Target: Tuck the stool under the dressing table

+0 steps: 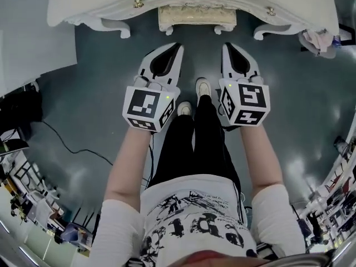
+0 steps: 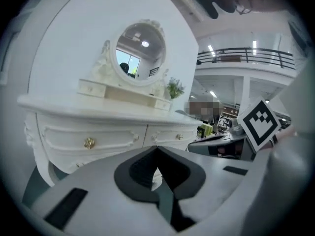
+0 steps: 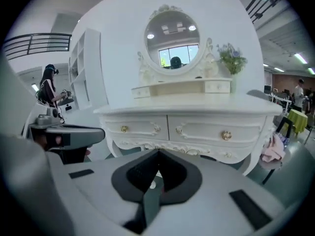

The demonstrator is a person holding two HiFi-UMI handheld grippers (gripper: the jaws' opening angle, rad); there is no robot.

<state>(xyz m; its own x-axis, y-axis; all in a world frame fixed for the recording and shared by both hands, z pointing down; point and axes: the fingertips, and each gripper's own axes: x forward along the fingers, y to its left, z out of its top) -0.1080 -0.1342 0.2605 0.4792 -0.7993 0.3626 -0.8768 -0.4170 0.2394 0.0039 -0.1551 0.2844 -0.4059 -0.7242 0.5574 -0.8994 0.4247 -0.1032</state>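
Note:
The white dressing table (image 1: 83, 4) runs along the top of the head view. A cream cushioned stool (image 1: 192, 16) sits between its legs, mostly under the top. Both grippers hang side by side above the grey floor, short of the stool and touching nothing. My left gripper (image 1: 176, 50) is shut and empty, and so is my right gripper (image 1: 228, 49). In the left gripper view the left gripper (image 2: 157, 149) points at the dressing table (image 2: 98, 127). The right gripper (image 3: 158, 154) faces the drawers of the dressing table (image 3: 197, 113), below the oval mirror (image 3: 172, 41).
The person's shoes (image 1: 203, 88) stand on the floor just behind the grippers. A pink cloth (image 1: 317, 38) hangs by the table's right leg. A cable (image 1: 67, 143) trails over the floor at left. A white shelf unit (image 3: 86, 68) stands left of the table.

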